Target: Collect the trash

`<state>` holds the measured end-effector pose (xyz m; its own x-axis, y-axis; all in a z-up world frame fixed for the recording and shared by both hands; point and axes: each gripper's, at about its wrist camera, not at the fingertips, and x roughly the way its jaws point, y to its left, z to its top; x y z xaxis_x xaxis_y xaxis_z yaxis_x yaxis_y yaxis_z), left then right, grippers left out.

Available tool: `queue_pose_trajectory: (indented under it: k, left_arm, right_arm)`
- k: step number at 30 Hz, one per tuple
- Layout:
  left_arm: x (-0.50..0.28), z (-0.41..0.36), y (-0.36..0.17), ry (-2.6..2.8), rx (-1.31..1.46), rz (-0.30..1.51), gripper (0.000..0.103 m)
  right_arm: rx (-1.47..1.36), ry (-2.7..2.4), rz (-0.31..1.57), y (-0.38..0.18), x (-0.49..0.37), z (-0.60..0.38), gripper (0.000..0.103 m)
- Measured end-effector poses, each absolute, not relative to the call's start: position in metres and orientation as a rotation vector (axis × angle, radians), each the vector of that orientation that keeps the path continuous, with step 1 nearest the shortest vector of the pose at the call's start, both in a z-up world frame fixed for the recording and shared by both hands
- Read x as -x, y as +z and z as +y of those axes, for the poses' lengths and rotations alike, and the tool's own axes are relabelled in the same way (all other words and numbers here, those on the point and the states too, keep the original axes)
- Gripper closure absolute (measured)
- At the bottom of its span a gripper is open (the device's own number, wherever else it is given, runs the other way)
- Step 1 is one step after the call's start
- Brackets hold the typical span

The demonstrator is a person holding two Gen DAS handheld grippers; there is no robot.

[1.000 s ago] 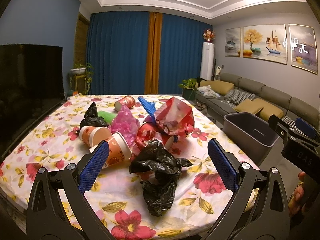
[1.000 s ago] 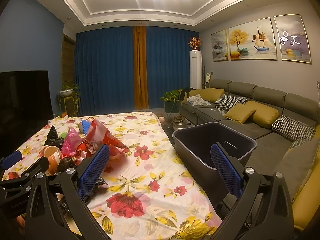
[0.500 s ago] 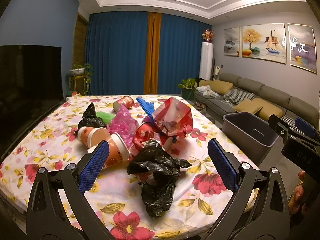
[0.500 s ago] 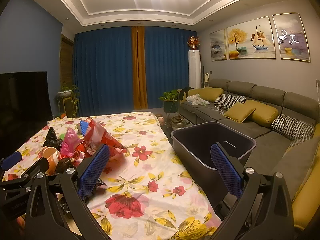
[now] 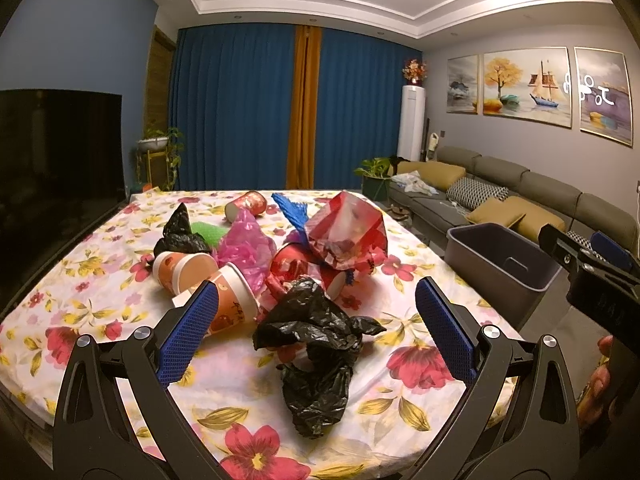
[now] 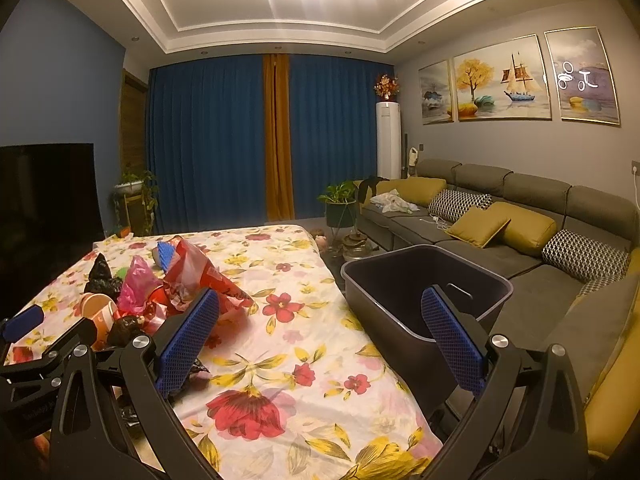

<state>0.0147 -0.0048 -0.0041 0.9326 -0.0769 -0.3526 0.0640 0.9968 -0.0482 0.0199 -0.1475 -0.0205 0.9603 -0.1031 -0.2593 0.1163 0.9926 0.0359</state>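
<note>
A heap of trash lies on the floral tablecloth (image 5: 100, 288): a crumpled black plastic bag (image 5: 320, 344) nearest me, two orange paper cups (image 5: 180, 270), a pink bag (image 5: 248, 244), a red foil bag (image 5: 346, 232), a second black bag (image 5: 180, 232) and a red cup (image 5: 246, 204) farther back. My left gripper (image 5: 316, 332) is open, hovering above the near black bag with nothing held. My right gripper (image 6: 320, 340) is open and empty over the table's right side, next to the grey bin (image 6: 424, 292). The same bin (image 5: 500, 264) stands off the table's right edge.
A grey sofa (image 6: 520, 220) with yellow cushions runs along the right wall behind the bin. A dark TV screen (image 5: 56, 160) stands left of the table. Potted plants (image 6: 340, 204) and blue curtains are at the far end. A hand (image 5: 600, 384) holds the right gripper.
The left gripper has risen slightly, so the trash heap sits a little lower in its view. The right gripper has barely shifted. Both stay open.
</note>
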Motion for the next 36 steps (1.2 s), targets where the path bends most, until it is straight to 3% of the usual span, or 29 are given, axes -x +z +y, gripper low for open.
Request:
queue_pose_trajectory:
  k: [17, 20, 23, 28, 30, 36]
  left_arm:
    - [-0.042, 0.021, -0.054, -0.110, 0.056, 0.454, 0.019]
    - [-0.053, 0.016, -0.056, -0.128, 0.046, 0.464, 0.029]
    - [-0.067, 0.014, -0.062, -0.164, 0.065, 0.509, 0.050]
    - [-0.078, 0.021, -0.071, -0.207, 0.100, 0.544, 0.097]
    - [-0.076, 0.021, -0.069, -0.208, 0.096, 0.526, 0.102]
    - [-0.064, 0.030, -0.043, -0.209, 0.108, 0.449, 0.103]
  right_arm:
    - [-0.046, -0.051, 0.295, -0.050, -0.051, -0.133, 0.005]
    - [-0.030, -0.032, 0.302, -0.054, -0.060, -0.124, 0.005]
    - [-0.022, -0.009, 0.304, -0.055, -0.068, -0.117, 0.005]
    - [-0.011, 0.023, 0.298, -0.055, -0.084, -0.105, 0.005]
    - [-0.014, 0.038, 0.296, -0.056, -0.093, -0.100, 0.005]
    - [-0.016, 0.080, 0.321, -0.058, -0.124, -0.089, 0.010]
